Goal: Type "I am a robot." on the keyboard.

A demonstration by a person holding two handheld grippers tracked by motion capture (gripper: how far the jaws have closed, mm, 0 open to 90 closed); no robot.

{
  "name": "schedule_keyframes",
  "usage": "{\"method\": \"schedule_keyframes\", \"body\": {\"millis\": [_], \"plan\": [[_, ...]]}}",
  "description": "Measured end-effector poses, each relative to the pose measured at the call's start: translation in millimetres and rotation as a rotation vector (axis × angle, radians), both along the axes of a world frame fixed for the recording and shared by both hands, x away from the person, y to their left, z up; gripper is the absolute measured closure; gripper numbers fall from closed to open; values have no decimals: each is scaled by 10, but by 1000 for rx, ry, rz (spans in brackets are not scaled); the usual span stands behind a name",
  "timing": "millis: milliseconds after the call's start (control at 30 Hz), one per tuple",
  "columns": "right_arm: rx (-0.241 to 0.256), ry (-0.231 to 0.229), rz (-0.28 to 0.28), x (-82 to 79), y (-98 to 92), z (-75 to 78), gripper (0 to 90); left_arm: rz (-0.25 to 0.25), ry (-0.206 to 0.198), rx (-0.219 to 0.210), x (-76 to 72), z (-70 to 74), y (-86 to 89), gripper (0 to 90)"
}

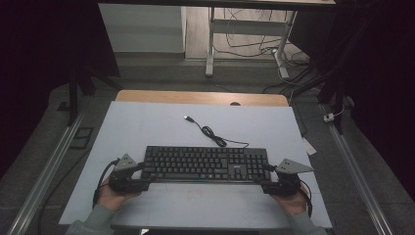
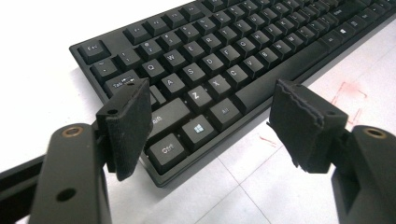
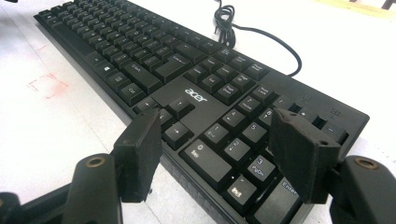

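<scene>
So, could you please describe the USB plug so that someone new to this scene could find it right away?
Start at the white table top and find the black full-size keyboard lying between the left gripper and the right gripper. A thin black cable leaves its far edge, bunches into a small coil, then runs on. The small dark USB plug is its free end, lying alone on bare white surface.

The keyboard (image 3: 196, 88) carries the brand "acer" above its arrow keys. Legible key legends at its left end: Esc, Tab, Ctrl, Alt, Q, W, A, S, Z, X. Numeric pad: Enter, PgDn, 3, 5.
</scene>
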State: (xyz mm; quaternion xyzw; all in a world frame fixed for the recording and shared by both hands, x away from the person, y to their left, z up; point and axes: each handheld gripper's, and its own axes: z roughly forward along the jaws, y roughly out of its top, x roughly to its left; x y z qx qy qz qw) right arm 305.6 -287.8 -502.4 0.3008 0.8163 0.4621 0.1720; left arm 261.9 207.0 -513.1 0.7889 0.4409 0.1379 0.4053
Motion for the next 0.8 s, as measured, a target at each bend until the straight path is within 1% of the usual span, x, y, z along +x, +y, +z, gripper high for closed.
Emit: {"method": "schedule_keyframes", "body": {"millis": [233,533,667,767,800], "plan": [[3,1,7,2,13,8,351,-3,-9,7,-17,14,-9,293],[3,5,-4,4,6,14,353,-2,-15,10,-12,20,-17,293],[11,4,-4,8,17,19,354,-3,-16,10,-16,21,-21,293],[2,8,-4,8,22,27,354,0,-17,11,-15,25,-18,293],[6,8,-1,9,28,26,355,0,-18,10,-12,27,-17,293]]}}
